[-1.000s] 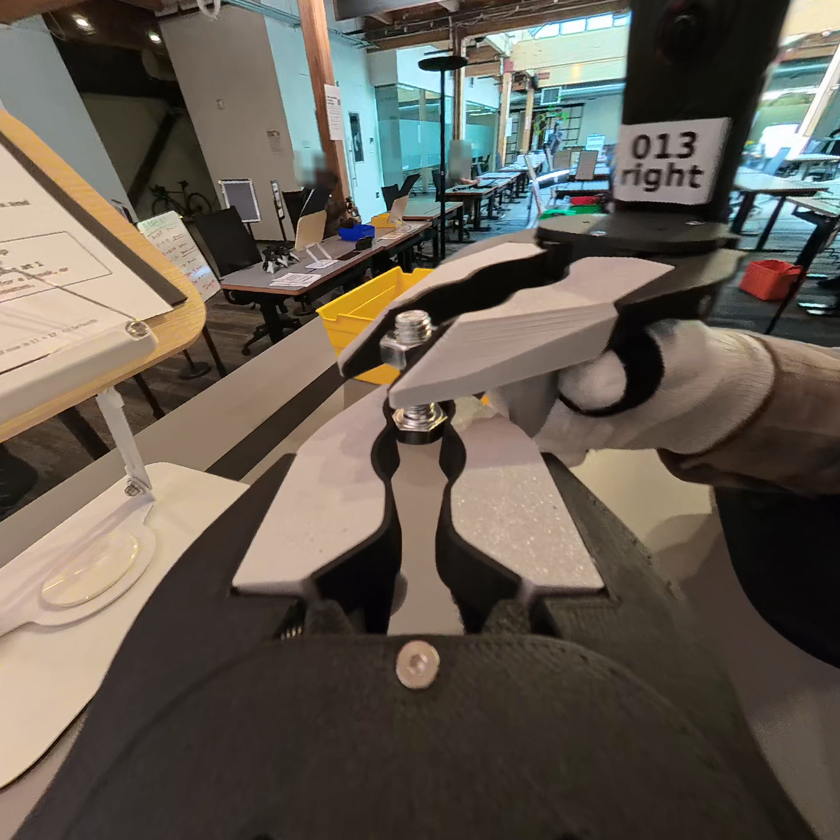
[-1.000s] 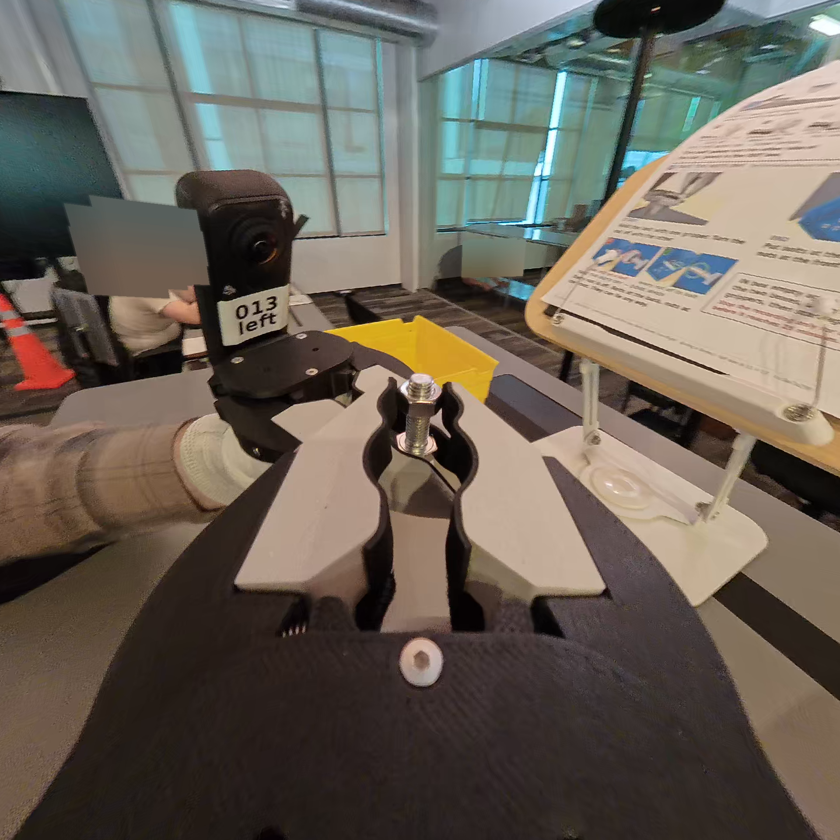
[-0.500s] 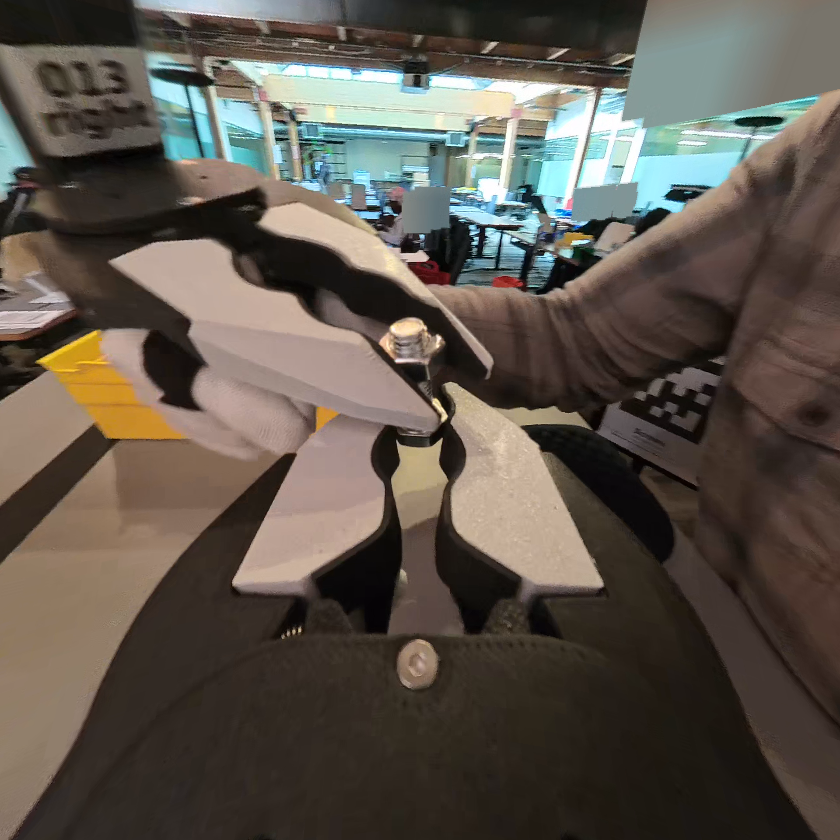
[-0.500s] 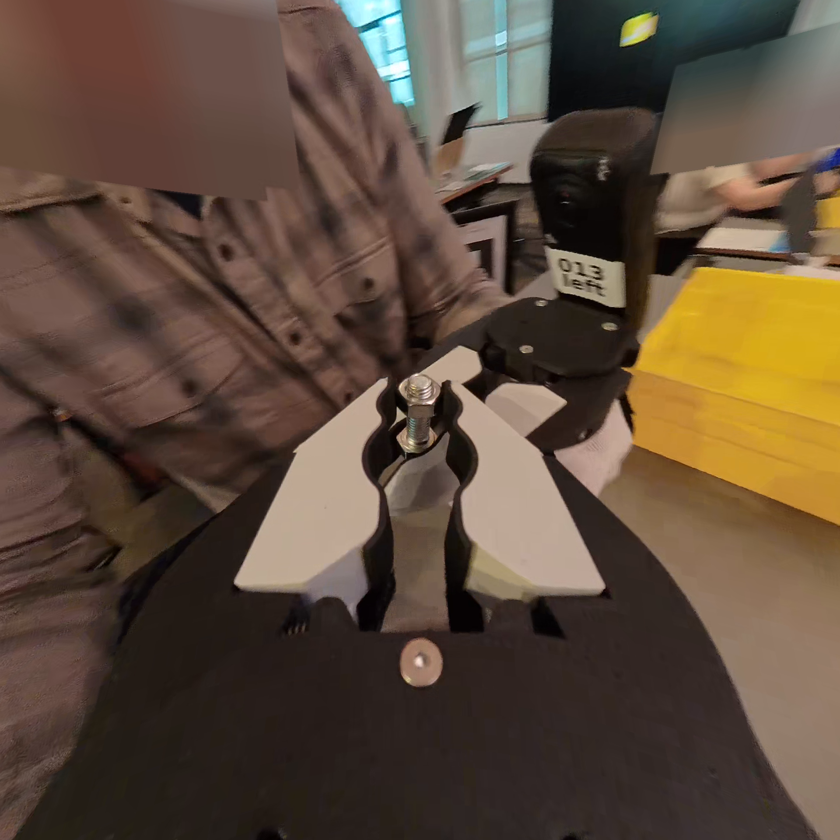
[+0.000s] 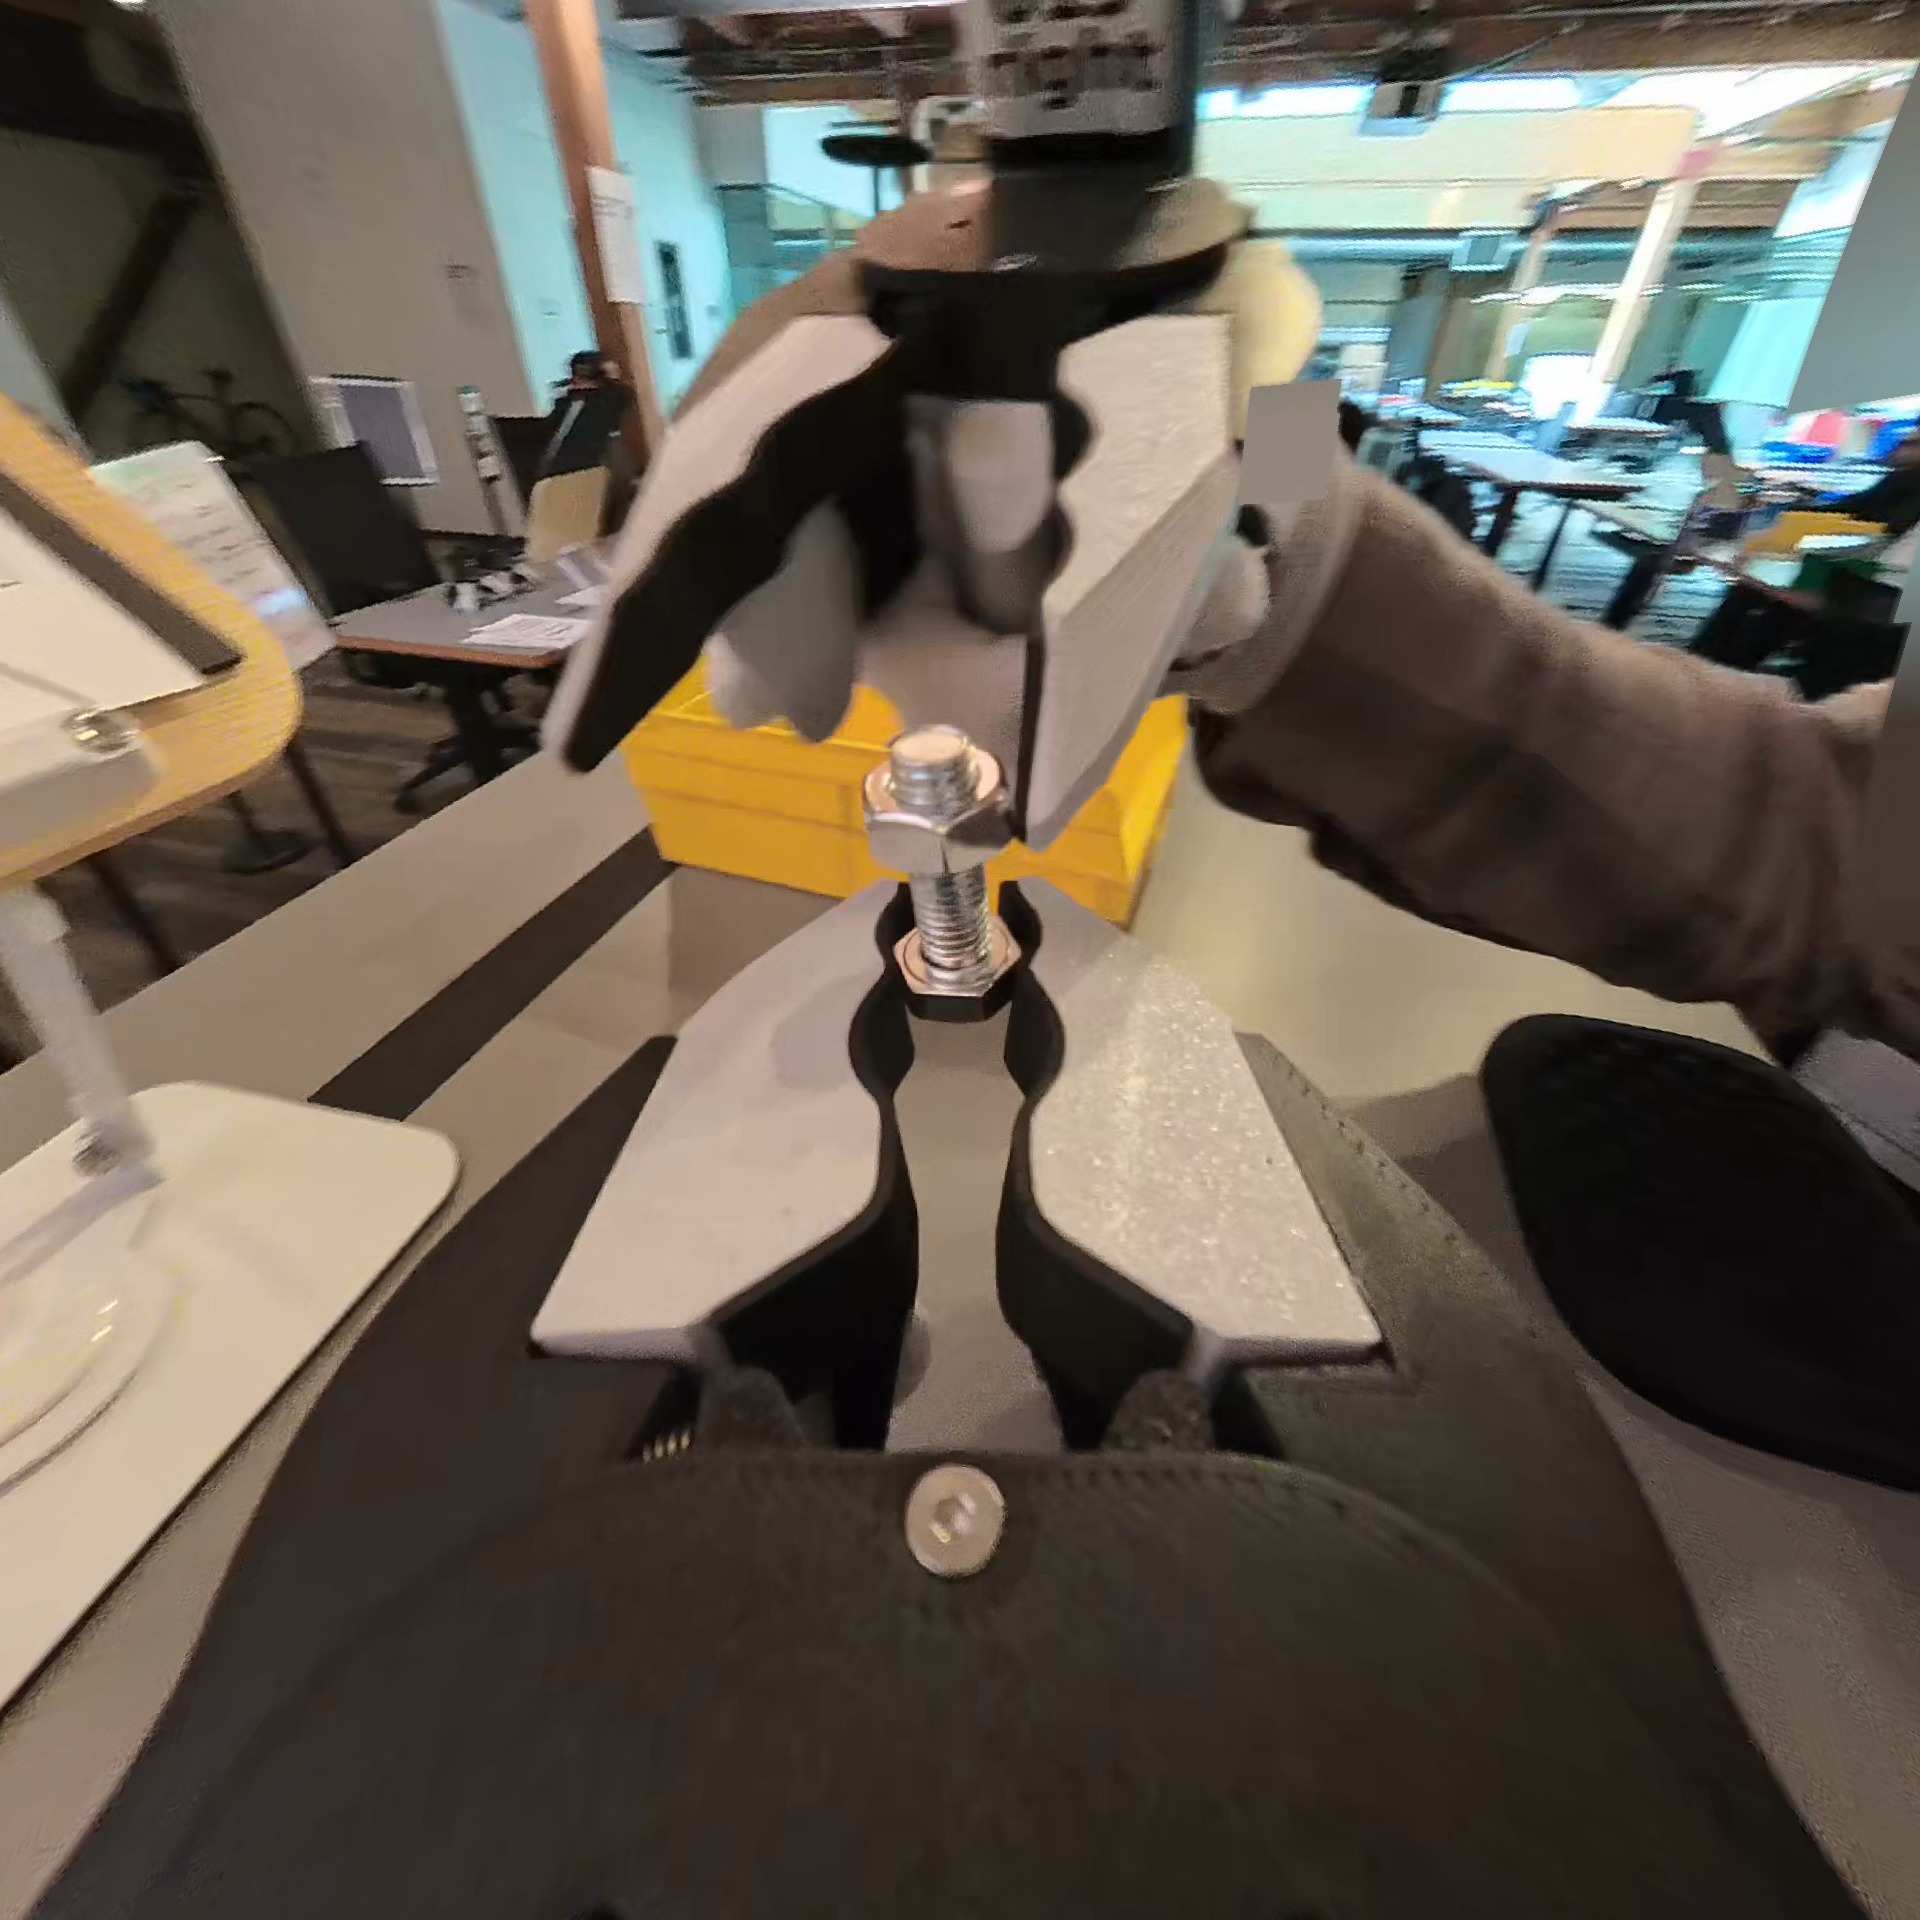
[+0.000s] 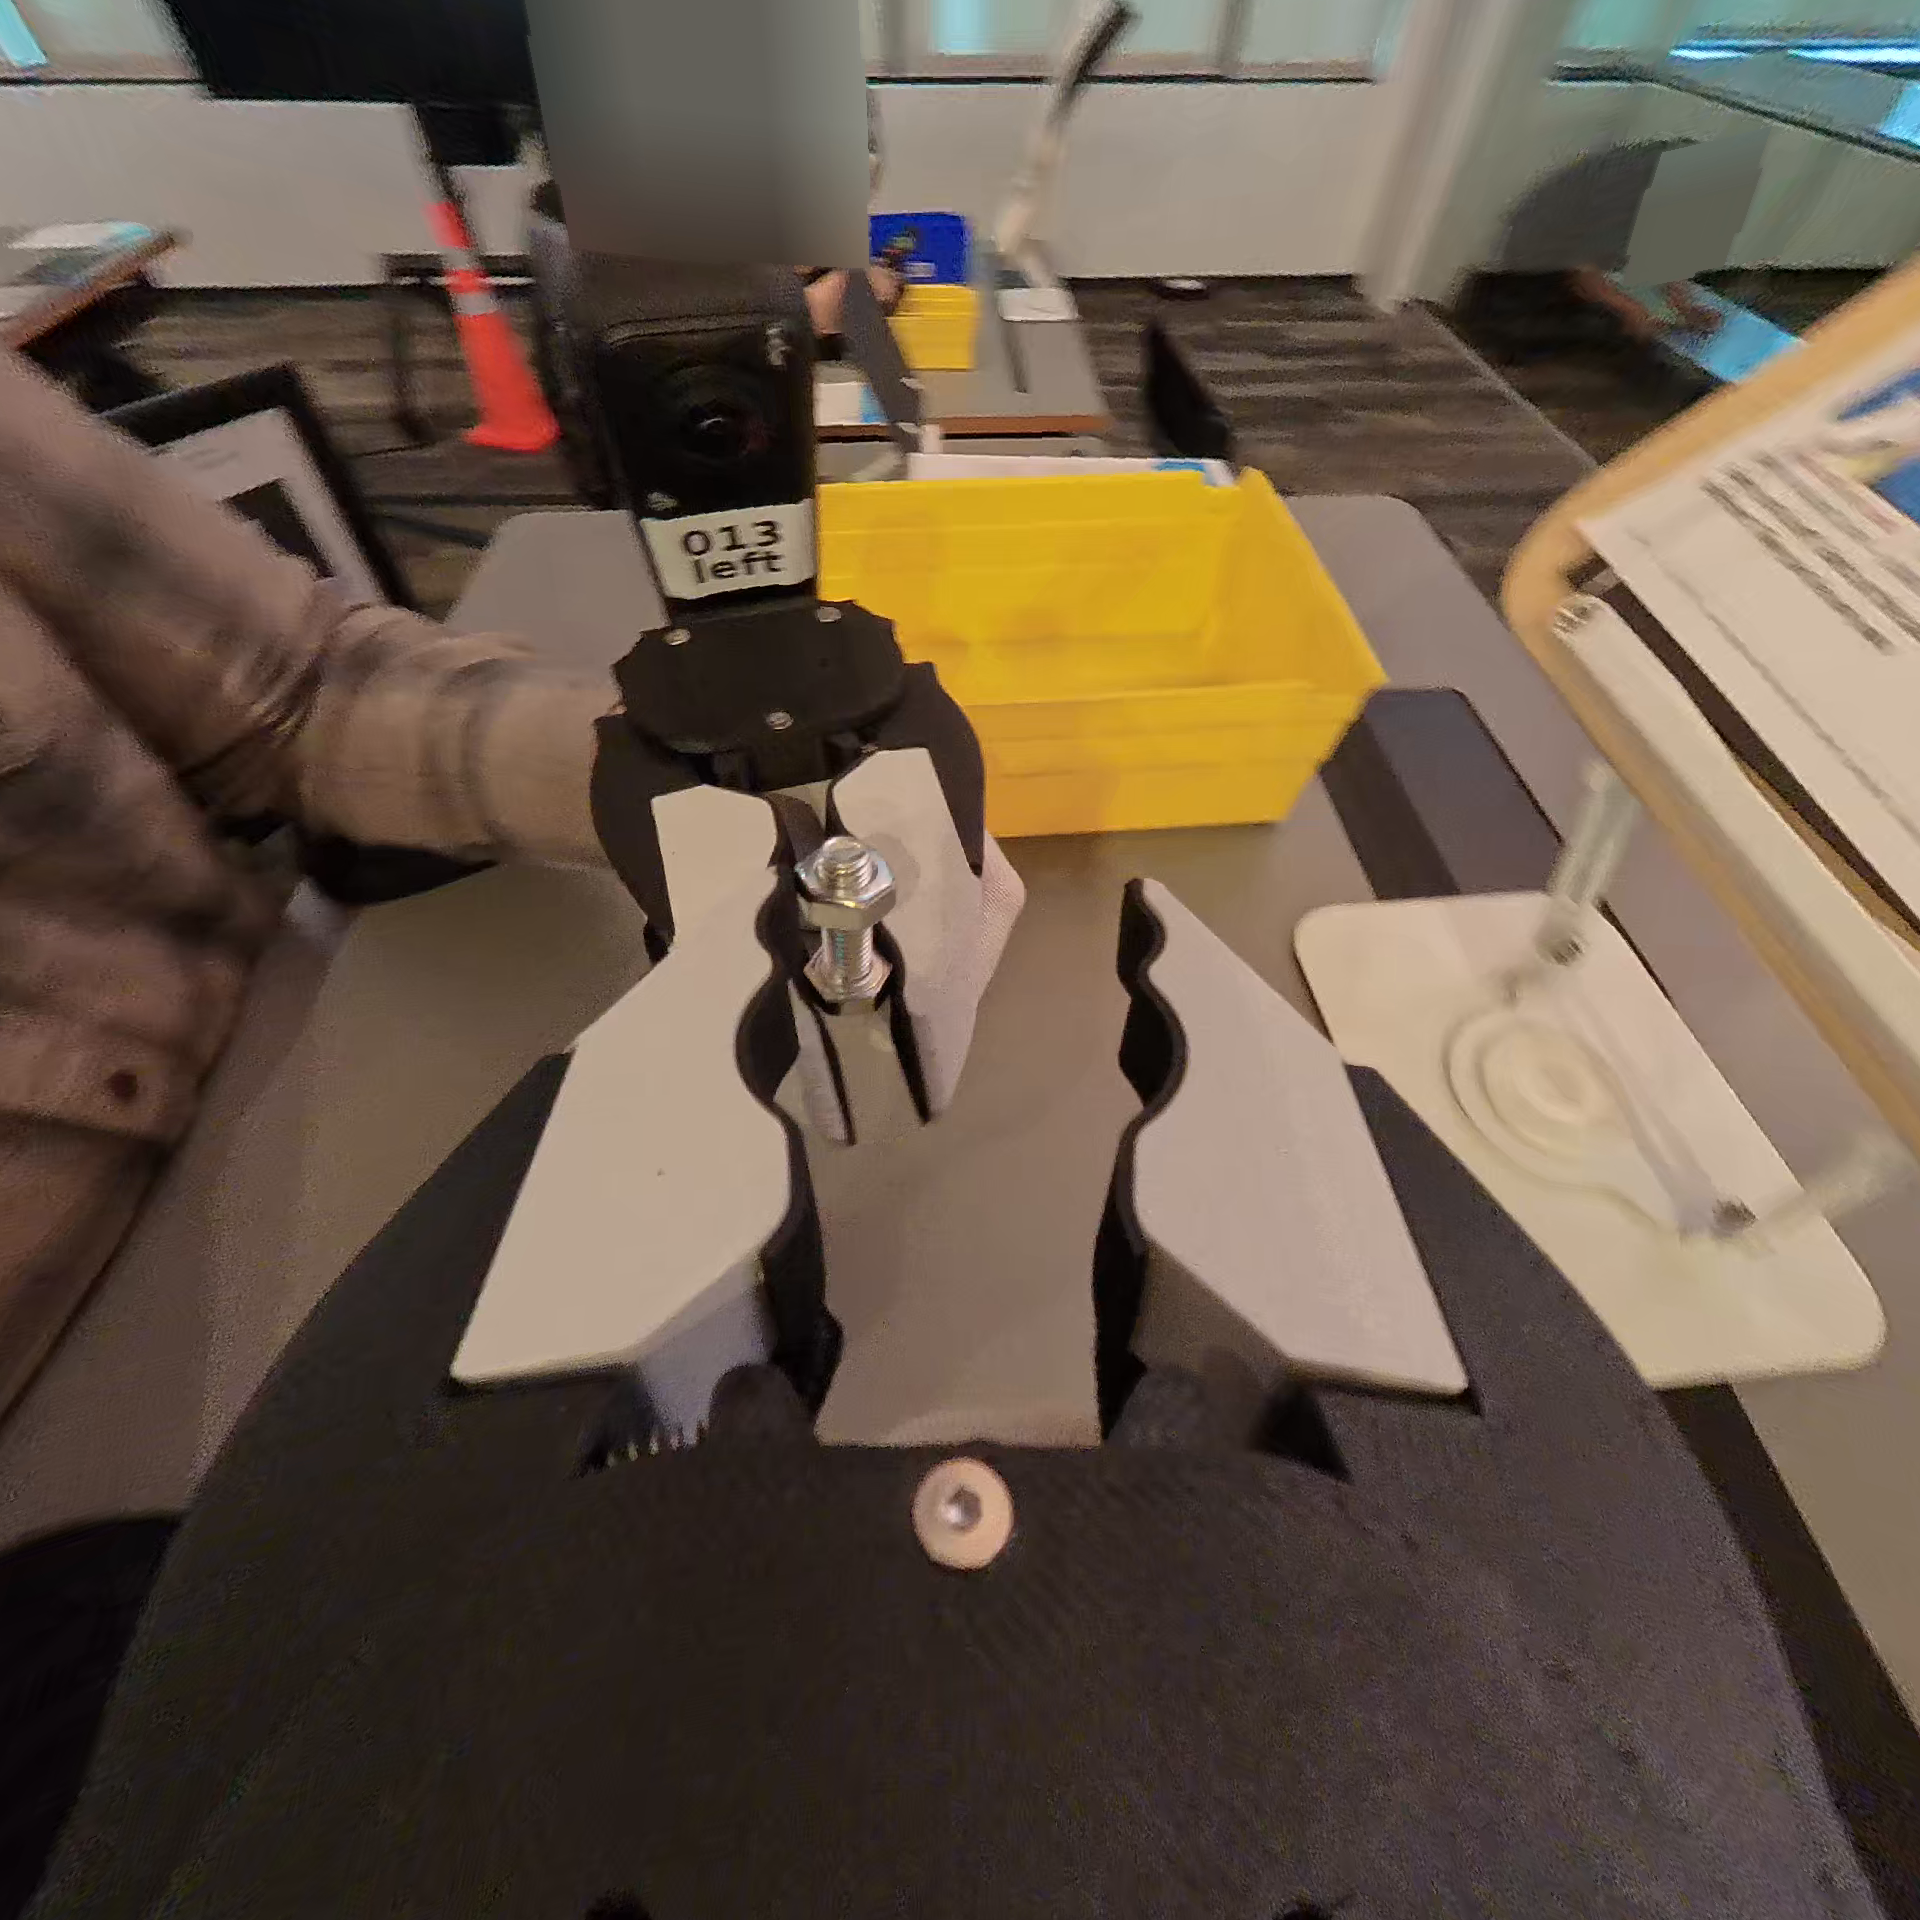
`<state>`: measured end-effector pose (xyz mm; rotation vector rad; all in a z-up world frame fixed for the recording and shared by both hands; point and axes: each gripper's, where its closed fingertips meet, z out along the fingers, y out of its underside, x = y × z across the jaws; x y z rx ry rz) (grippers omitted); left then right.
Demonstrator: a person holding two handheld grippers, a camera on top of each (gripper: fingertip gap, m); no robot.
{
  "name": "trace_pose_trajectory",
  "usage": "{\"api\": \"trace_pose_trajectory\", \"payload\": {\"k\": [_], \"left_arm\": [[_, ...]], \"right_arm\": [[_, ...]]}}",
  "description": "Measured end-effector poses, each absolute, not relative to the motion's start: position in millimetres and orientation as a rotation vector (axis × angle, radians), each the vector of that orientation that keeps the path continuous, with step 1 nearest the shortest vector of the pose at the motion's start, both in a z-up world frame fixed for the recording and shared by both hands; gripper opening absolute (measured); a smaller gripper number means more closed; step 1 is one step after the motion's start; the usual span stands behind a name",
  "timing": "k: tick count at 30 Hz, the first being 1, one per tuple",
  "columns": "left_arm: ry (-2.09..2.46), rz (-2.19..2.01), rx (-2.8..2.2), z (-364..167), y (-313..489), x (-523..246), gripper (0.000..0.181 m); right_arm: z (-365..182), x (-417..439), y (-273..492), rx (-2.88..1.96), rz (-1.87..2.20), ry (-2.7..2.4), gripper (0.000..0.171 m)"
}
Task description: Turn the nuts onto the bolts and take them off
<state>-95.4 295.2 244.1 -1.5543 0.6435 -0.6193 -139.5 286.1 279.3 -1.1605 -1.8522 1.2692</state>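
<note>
Paper point(image 5: 62, 613) on a wooden stand is seen at the far left of the left wrist view, over a white base point(image 5: 239, 1226) on the grey table point(image 5: 540, 935). In the middle, the left tool point(image 5: 951, 982) is clenched on the head of the bolt point(image 5: 943, 914), which is held upright above the table. The nut point(image 5: 935, 826) sits near the top of the thread. The right tool point(image 6: 951, 1013), half a second ago closed on that nut, is now released, its jaws spread wide, with one fingertip point(image 5: 1023, 821) just beside the nut. A regrip between turns is judged likely, so the turning is not finished. Whether the nut is going on or coming off cannot be told. Behind, a yellow bin point(image 6: 1132, 686) is partly hidden. At the right a sleeve point(image 5: 1538, 790) is cut off, and the label on the right tool's camera is blurred.
</note>
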Motion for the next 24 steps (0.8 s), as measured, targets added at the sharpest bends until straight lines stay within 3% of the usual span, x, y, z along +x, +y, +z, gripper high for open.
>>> {"api": "trace_pose_trajectory", "payload": {"k": [9, 13, 19, 24], "left_arm": [[0.535, -0.407, -1.626, 231.2, 316.0, -110.3, 0.014], [0.536, -0.399, -1.635, 230.2, 316.2, -110.3, 0.015], [0.554, -0.416, -1.611, 236.6, 312.4, -108.5, 0.015], [0.608, -0.546, -1.557, 246.7, 299.7, -96.7, 0.015]], "right_arm": [[269.0, -143.0, 292.4, -1.386, 1.088, -1.371, 0.045], [266.2, -147.4, 290.9, -1.353, 1.017, -1.232, 0.015], [272.8, -146.0, 287.3, -1.313, 1.044, -1.177, 0.015], [281.6, -139.3, 272.6, -1.229, 1.327, -1.343, 0.015]]}}
